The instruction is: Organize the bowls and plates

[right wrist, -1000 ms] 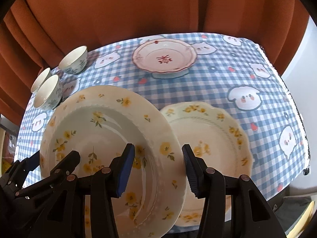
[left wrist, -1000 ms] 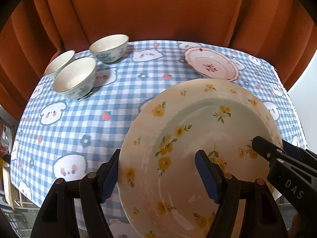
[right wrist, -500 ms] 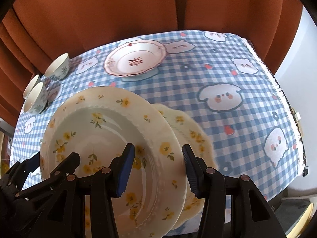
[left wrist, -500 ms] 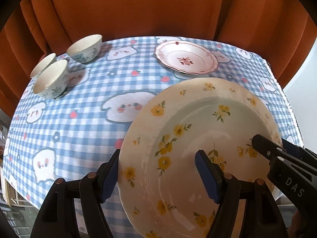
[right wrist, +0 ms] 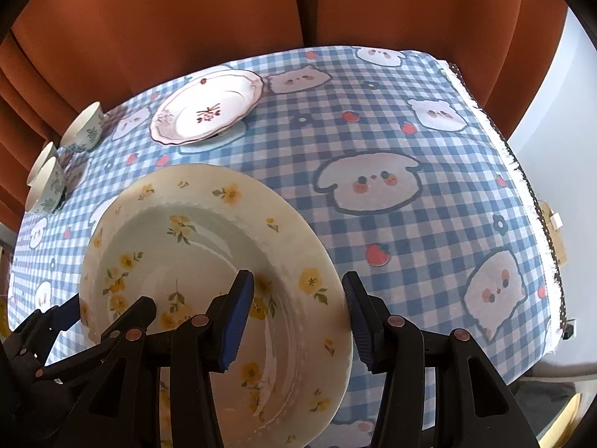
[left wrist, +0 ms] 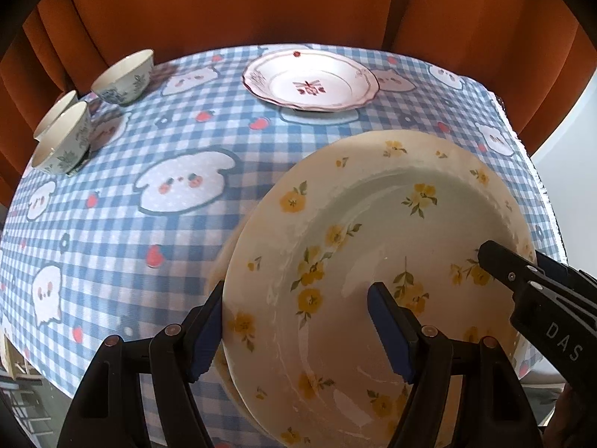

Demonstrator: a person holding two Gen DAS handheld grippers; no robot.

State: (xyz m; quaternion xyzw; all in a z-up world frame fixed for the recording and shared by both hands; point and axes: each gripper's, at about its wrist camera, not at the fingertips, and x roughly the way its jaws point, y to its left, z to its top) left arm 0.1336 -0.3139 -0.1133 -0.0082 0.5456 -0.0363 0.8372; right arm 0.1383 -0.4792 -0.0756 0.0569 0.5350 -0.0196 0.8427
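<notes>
A cream plate with yellow flowers (left wrist: pixel 373 246) is held between both grippers above the front of the table. My left gripper (left wrist: pixel 298 332) is shut on its left rim, and my right gripper (right wrist: pixel 294 321) is shut on its right rim (right wrist: pixel 209 261). A second yellow-flower plate lies right beneath it; only a sliver of its edge (left wrist: pixel 220 261) shows. A pink-rimmed white plate (left wrist: pixel 309 82) sits at the far middle of the table, also in the right wrist view (right wrist: pixel 209 112). Three small white bowls (left wrist: pixel 123 74) stand at the far left.
The table has a blue checked cloth with cartoon animals (right wrist: pixel 373 183). Orange curtains (left wrist: pixel 261 0) hang close behind it. The table's right edge (right wrist: pixel 533 186) drops off to a white wall.
Both grippers carried the flowered plate to the right, over the second flowered plate, which is now almost fully hidden under it. The pink plate and bowls have shifted left in both views.
</notes>
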